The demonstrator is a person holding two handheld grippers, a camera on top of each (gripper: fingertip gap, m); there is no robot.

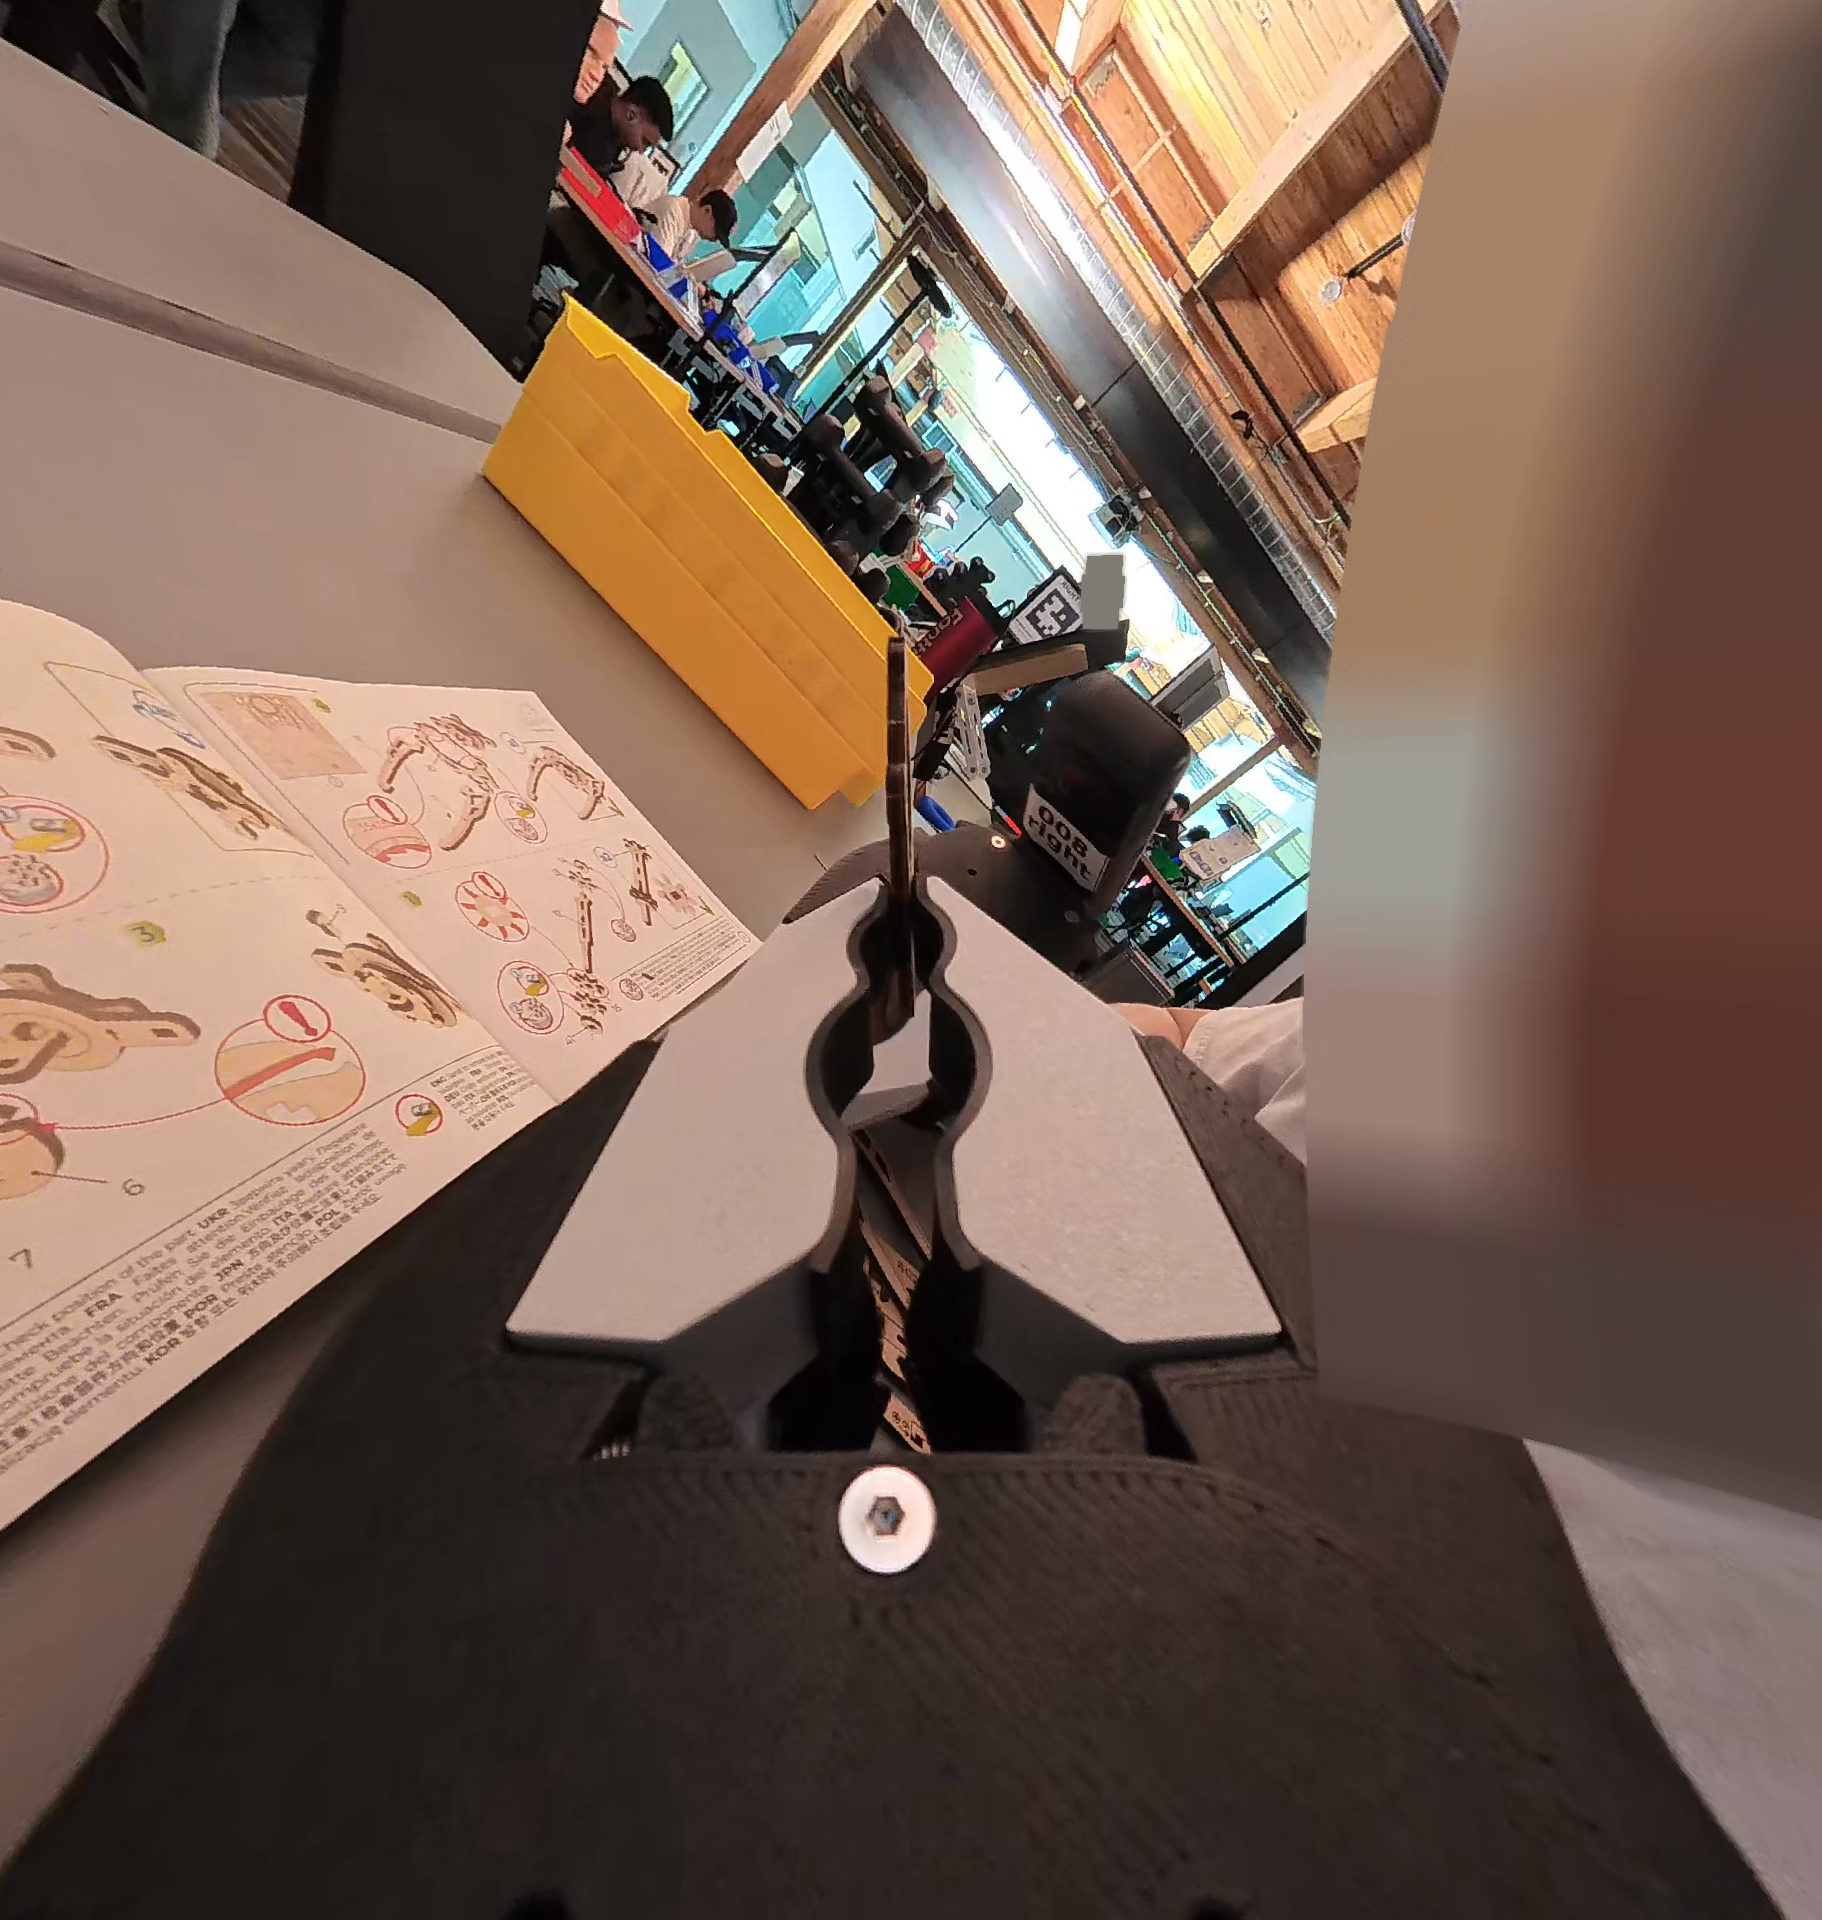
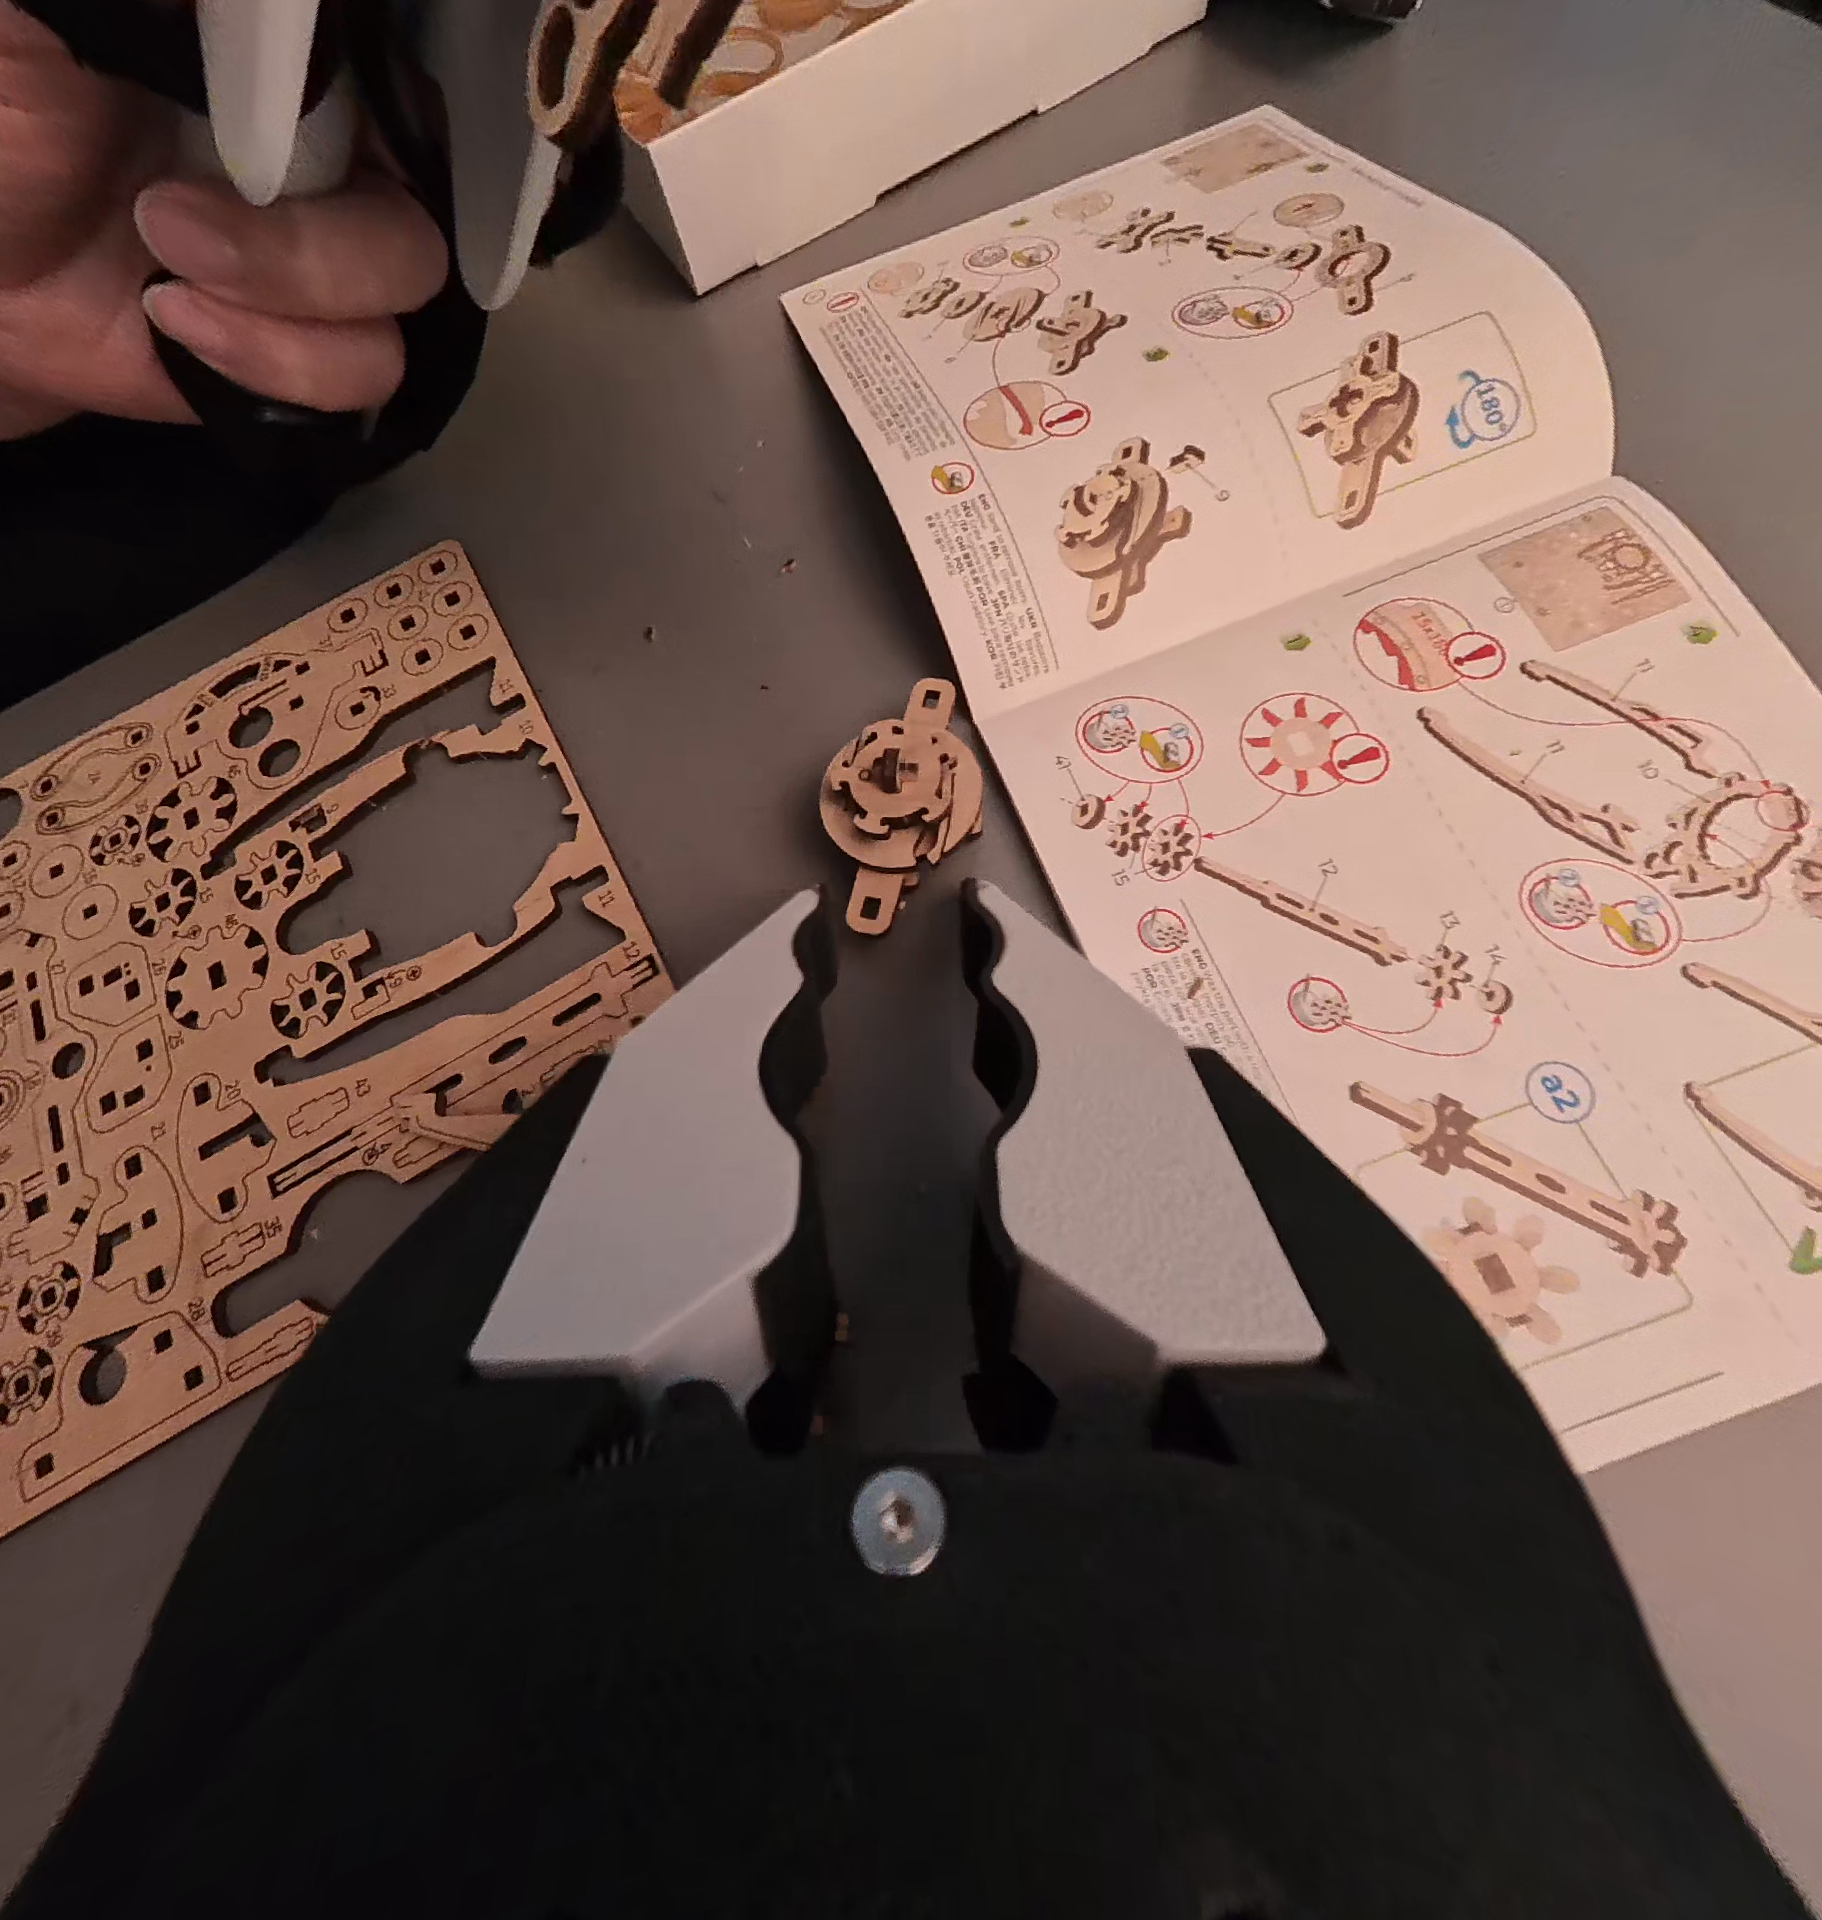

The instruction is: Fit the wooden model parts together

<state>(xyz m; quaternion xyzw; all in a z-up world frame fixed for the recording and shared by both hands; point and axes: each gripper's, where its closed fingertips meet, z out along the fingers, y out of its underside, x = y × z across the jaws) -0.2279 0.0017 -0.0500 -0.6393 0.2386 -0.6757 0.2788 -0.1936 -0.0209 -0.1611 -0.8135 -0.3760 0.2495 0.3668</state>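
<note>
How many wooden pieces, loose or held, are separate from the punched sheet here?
2. A round sub-assembly lies on the table ahead of the open right gripper. A thin flat piece is clamped edge-on in the left gripper. The white box may hide more.

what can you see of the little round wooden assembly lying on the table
The wooden assembly is a small stack of pale laser-cut plywood discs with toothed edges, a dark square hub at its centre and a holed tab sticking out at each end. It lies flat on the grey table, just beyond the open right gripper, which does not touch it.
</note>
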